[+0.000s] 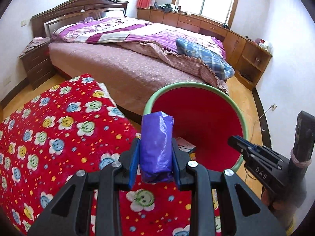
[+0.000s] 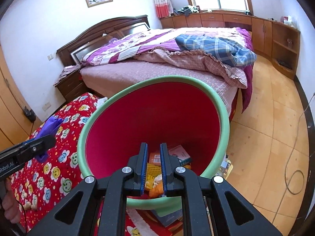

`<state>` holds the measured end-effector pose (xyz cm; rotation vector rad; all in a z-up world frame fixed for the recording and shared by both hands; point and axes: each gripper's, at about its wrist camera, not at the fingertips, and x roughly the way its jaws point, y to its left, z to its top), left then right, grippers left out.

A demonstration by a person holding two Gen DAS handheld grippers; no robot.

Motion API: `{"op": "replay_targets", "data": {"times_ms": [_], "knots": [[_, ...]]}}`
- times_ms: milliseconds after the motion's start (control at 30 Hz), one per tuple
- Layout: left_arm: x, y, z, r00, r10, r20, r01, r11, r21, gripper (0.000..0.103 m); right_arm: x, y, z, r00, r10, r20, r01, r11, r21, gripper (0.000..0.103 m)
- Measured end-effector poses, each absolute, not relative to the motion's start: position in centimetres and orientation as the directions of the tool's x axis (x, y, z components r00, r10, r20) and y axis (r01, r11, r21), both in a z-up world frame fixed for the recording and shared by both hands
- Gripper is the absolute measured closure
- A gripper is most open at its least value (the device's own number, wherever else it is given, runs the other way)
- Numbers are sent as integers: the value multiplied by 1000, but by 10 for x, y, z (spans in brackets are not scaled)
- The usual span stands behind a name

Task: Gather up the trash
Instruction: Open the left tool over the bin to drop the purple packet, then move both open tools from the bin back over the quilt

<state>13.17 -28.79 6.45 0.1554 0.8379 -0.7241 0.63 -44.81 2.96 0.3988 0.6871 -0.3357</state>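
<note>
The left gripper [image 1: 155,157] clamps a roll of purple plastic bag [image 1: 157,147] between its blue pads. The roll is a stubby cylinder of crinkled, glossy film, and its long axis runs along the fingers, pointing away from the camera toward the bin. Its far end juts past the fingertips with a loose, creased flap, and its near end sits deep between the fingers. In the right wrist view the same roll [image 2: 51,124] shows at the left, over the red cloth and just outside the bin's rim.

The right gripper [image 2: 154,165] has its fingers close together with a slim gap and nothing between them (the ribbed blue pads face each other bare). It hangs over the near rim of the bin [image 2: 224,116].

The bin is a round plastic tub, smooth red inside with a thick pale green rim, tilted so its mouth faces the cameras. Paper boxes and yellow wrappers [image 2: 155,177] lie at its bottom.

Left of the bin is a fuzzy red blanket [image 1: 59,129] printed with smiling flowers. Behind stands a bed [image 1: 126,63] with a purple quilt and a dark wooden headboard.
</note>
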Motion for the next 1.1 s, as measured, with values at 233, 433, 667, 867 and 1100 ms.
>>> {"op": "replay_targets", "data": {"times_ms": [233,433,667,867,1100], "knots": [[134,-313,60,423,-544,-725,681,718,-141,73,-7,-453,29,735,-169,-657,437,858,269,89],[135,-329,55,393,-563,-727,711,687,-148,72,-18,-455,30,741,-174,-649,448,847,285,86],[138,-328,51,379,-564,-734,689,701,-184,53,-25,-455,31,747,-172,-643,449,843,296,84],[133,-314,56,389,-563,-729,668,717,-197,53,-27,-447,35,758,-156,-634,431,849,306,82],[118,-285,68,433,-544,-718,645,744,-175,53,-29,-429,46,775,-130,-618,394,864,313,79]]}}
